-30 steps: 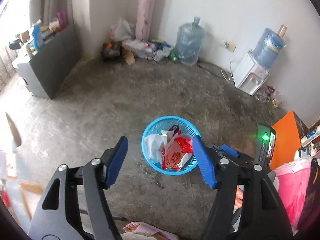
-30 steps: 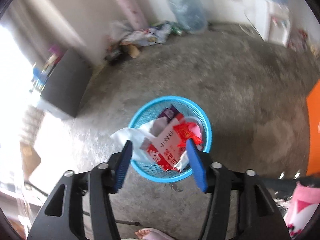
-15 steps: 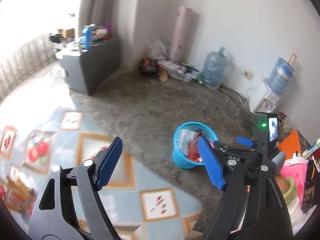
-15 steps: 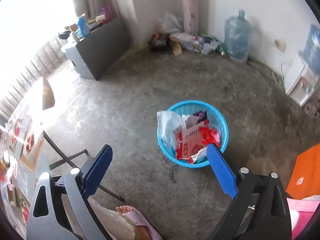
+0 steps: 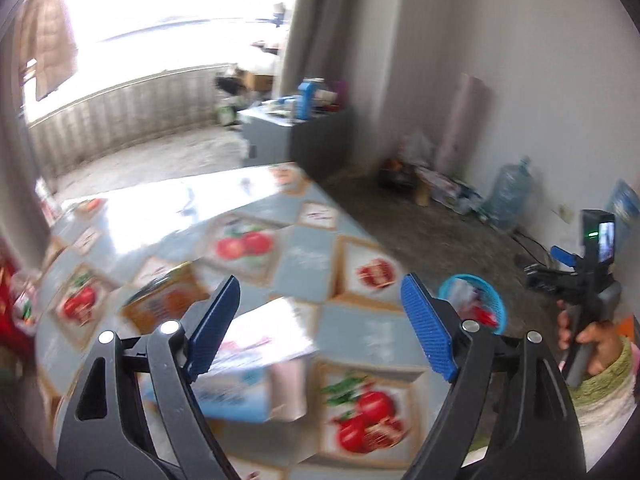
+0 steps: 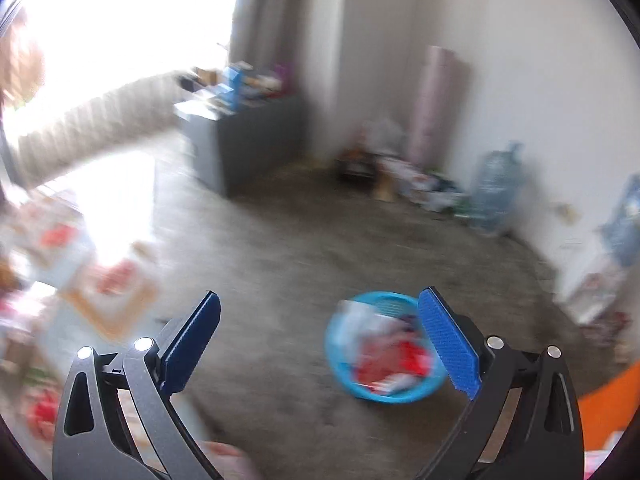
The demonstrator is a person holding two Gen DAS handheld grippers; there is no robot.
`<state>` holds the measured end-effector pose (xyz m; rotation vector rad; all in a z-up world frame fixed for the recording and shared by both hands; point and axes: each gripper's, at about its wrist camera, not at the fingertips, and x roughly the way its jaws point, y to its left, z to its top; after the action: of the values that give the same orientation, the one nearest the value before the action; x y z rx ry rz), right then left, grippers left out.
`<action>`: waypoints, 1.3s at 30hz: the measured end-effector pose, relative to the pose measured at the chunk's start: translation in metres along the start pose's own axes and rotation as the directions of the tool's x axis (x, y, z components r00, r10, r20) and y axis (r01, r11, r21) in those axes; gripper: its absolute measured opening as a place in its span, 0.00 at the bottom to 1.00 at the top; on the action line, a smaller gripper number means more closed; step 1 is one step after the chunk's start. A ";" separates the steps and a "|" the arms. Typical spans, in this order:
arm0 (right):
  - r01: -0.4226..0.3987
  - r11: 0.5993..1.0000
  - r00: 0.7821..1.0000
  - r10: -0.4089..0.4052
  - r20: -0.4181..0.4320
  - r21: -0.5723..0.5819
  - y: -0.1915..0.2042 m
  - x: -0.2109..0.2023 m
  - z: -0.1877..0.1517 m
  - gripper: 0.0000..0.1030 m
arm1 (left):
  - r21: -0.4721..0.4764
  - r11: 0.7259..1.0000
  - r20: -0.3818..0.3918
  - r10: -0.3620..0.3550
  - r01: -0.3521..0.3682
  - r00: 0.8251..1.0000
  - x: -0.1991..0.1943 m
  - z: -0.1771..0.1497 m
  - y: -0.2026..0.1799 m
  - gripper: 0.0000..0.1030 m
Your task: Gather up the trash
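The left claw [image 5: 320, 324] was opening, empty, above the surface [image 5: 308, 256], over a blue-white packet [image 5: 244, 376] that probably was the next trash. The right claw [image 6: 320, 344] was also opening, empty, above the trash-filled blue basket [image 6: 380, 392] on the floor.

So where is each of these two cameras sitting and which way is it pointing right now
Left wrist: sits on the left hand-held gripper, looking down over a fruit-print table with cartons; its jaws are opening, nothing between them. The person's right hand holding the right hand-held gripper shows at the right edge.
Right wrist: sits on the right hand-held gripper, facing the concrete floor; its jaws are opening on nothing; a pale sleeve crosses at upper left.
Shared: blue basket of trash, grey cabinet, water jug.
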<state>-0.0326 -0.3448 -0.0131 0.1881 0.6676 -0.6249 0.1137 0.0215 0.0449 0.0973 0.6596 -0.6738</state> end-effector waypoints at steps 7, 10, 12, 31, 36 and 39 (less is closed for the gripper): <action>-0.316 0.948 0.948 0.317 -0.012 0.040 0.055 -0.014 0.018 0.93 | -0.103 0.992 0.063 0.080 -0.073 0.995 -0.026 -0.025 0.059 0.76; -0.449 0.891 0.889 0.453 -0.071 0.062 0.082 -0.012 0.019 0.82 | -0.128 0.989 0.086 0.088 -0.077 0.992 -0.026 -0.028 0.079 0.76; -0.523 0.849 0.840 0.528 -0.127 0.077 0.103 -0.008 0.016 0.74 | -0.139 0.988 0.095 0.084 -0.071 0.992 -0.021 -0.029 0.092 0.76; -0.766 0.637 0.482 0.660 -0.576 0.088 0.238 0.004 -0.064 0.40 | -0.262 0.964 -0.237 -0.098 0.034 0.966 0.150 -0.003 0.233 0.13; -0.790 0.598 0.386 0.657 -0.647 0.136 0.254 0.006 -0.083 0.30 | -0.226 0.970 -0.315 -0.157 0.086 0.936 0.168 -0.022 0.219 0.05; -0.770 0.612 0.370 0.658 -0.656 0.180 0.260 0.017 -0.089 0.22 | -0.227 0.970 -0.333 -0.162 0.088 0.929 0.158 -0.033 0.210 0.05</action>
<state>0.0862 -0.1130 -0.1012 0.5484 1.2374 0.4277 0.3161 0.1098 -0.1013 -0.0216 1.0838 -0.7141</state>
